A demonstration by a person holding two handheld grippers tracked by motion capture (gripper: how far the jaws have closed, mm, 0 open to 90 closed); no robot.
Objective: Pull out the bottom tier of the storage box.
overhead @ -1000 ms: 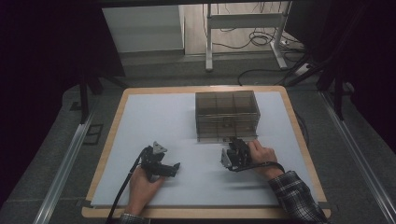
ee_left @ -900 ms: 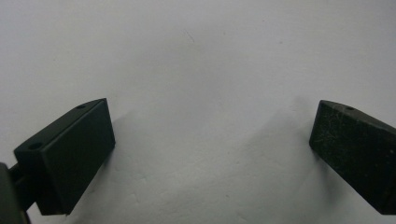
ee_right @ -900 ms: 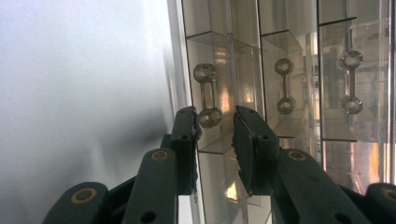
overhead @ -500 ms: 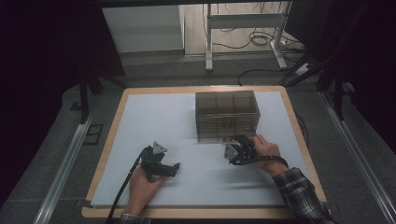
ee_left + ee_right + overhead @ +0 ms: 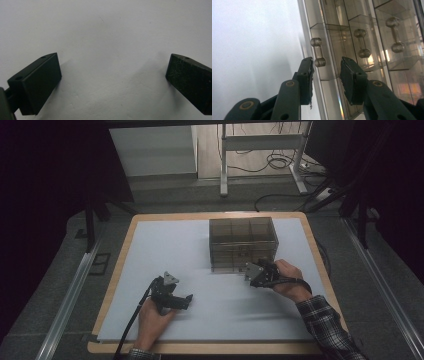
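Surface: white mat [image 5: 210, 285] on a wood-edged table [image 5: 120, 270]; dark floor around it.
Drawer box: smoky see-through drawer box [image 5: 243, 243], far-centre of mat, upright, front face toward the person. High view shows 3 compartments across the top; rows below too dim to count.
Handles: right gripper view shows 3 clear dumbbell-shaped handles on the drawer fronts. Nearest handle [image 5: 318, 52] sits just beyond the jaw tips, closer to the jaw at left of that view, not between the pads. Next handle [image 5: 361, 43] and third handle [image 5: 395, 34] lie further along the front.
R gripper: right gripper [image 5: 256, 273] / [image 5: 325, 65] held in the person's right hand [image 5: 287, 280], at the box's near face toward its right corner. Jaws part-open, have just been opening; nothing between them, pads pressing on nothing. Contact w/ box front: cannot tell.
L gripper: left gripper [image 5: 172, 295] held in left hand [image 5: 150, 317], low on near-left part of mat, well apart from box. Left gripper view: jaws stand wide apart, bare mat between, nothing gripped.
Sleeve: plaid sleeve [image 5: 325, 325] on right forearm.
Drawers: all look pushed in, as far as frames show.
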